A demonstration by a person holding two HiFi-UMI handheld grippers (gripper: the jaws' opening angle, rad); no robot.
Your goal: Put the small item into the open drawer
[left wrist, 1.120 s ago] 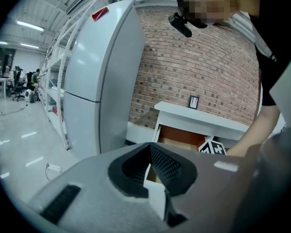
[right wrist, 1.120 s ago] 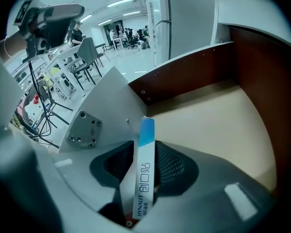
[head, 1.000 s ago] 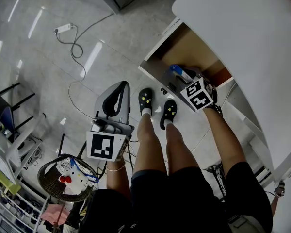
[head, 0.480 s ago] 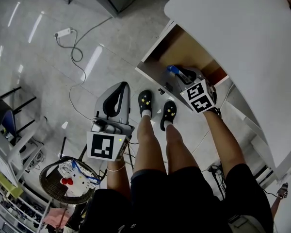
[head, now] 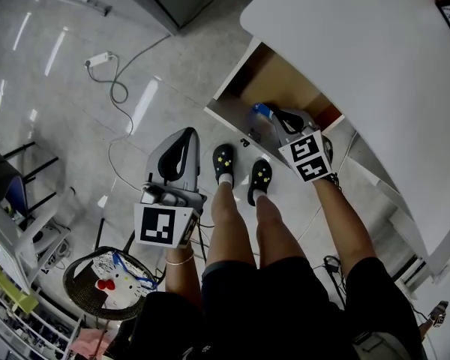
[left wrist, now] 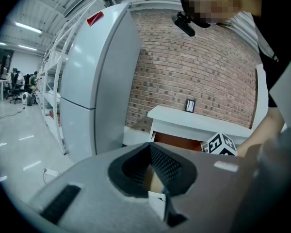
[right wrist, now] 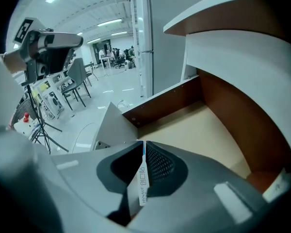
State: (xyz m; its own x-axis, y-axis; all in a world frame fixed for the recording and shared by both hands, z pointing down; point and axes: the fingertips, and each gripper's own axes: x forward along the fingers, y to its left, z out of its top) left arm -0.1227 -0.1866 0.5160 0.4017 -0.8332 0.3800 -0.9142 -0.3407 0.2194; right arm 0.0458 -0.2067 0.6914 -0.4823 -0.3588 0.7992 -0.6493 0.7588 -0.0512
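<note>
The right gripper [right wrist: 143,143] is closing its jaws on a small thin white printed strip [right wrist: 142,179] over the open white drawer with brown wooden inside [right wrist: 194,130], while the left gripper [left wrist: 150,145] has its jaws together, empty.

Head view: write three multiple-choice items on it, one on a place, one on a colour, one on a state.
1. The right tool is: A over the open drawer; B above the basket; C on the floor.
2. The desk top is: A black; B white; C green.
3. The drawer is: A shut; B lifted out; C open.
A: it hangs over the drawer, jaws closing with a thin white item between them. B: the top is white. C: its tan floor shows.
</note>
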